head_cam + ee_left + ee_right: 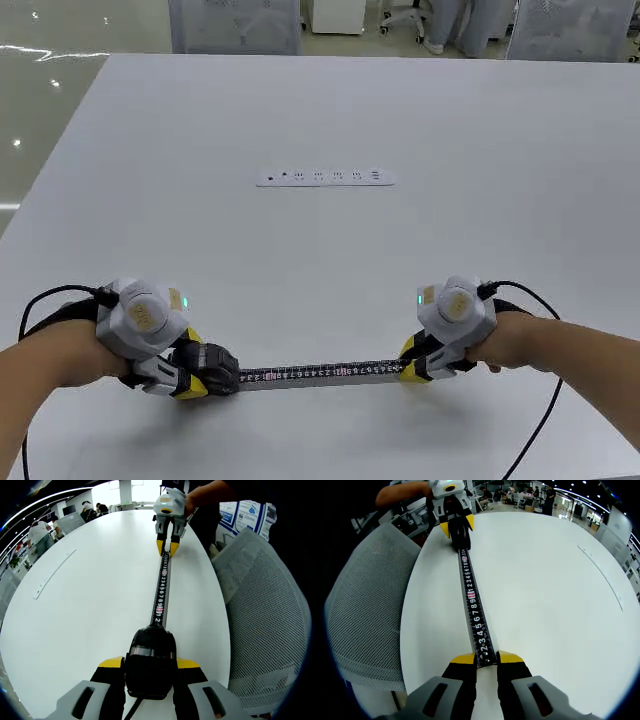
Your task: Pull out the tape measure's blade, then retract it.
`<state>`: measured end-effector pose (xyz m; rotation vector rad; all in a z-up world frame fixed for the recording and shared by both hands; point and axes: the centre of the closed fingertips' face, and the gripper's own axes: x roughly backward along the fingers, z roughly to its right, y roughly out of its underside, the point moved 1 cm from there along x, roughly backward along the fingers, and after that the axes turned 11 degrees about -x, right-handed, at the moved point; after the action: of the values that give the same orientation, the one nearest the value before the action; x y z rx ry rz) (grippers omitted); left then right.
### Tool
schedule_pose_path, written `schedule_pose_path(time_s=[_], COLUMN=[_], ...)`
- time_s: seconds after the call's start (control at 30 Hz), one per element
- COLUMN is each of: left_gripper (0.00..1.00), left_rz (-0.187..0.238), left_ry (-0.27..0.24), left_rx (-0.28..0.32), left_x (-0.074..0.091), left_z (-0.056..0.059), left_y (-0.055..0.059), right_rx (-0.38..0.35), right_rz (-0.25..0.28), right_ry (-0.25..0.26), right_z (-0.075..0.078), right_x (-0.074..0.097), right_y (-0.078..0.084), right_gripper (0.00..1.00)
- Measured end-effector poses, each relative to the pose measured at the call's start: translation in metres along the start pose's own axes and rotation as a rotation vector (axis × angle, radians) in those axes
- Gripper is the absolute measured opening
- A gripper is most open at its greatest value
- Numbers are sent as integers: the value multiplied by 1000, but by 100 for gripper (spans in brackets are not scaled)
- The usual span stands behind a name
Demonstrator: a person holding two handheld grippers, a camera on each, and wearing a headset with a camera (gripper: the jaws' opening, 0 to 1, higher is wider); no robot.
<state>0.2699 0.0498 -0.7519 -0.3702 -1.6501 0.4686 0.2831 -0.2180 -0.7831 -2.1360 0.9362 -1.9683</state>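
The black tape measure case [215, 369] [150, 661] rests near the table's front edge, and my left gripper [197, 377] [150, 666] is shut on it. Its dark blade [320, 374] [161, 592] [472, 607] with white numbers lies stretched flat along the white table [330, 260] to the right. My right gripper [412, 366] [485, 659] is shut on the blade's end. In the left gripper view the right gripper [167, 545] shows at the far end of the blade. The right gripper view shows the left gripper [456, 529] with the case [458, 541] at the far end.
A white power strip [325, 178] is set into the table's middle. Grey mesh chair backs [260, 610] [367, 610] stand close to the front edge. Black cables [545, 420] trail from both grippers. People and chairs are beyond the far edge.
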Motion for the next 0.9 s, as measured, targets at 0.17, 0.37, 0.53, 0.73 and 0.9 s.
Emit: schedule_pose_path(time_s=[0.17, 0.37, 0.53, 0.73, 0.9], left_gripper=[33, 33, 33, 33, 34], left_rz=[2, 14, 11, 3, -6], left_ry=[-3, -12, -19, -22, -20], left_rx=[3, 1, -19, -32, -40], left_x=[0, 0, 1, 0, 1], left_z=[0, 1, 1, 0, 1], left_y=[0, -1, -1, -2, -1], right_rx=[-1, 7, 22, 78, 81], right_rz=[0, -3, -23, -60, -72], right_ry=[1, -4, 0, 10, 9], right_z=[0, -1, -3, -4, -4], right_x=[-1, -1, -2, -3, -2], right_y=[-1, 0, -1, -1, -1], right_gripper=[10, 11, 12, 12, 12])
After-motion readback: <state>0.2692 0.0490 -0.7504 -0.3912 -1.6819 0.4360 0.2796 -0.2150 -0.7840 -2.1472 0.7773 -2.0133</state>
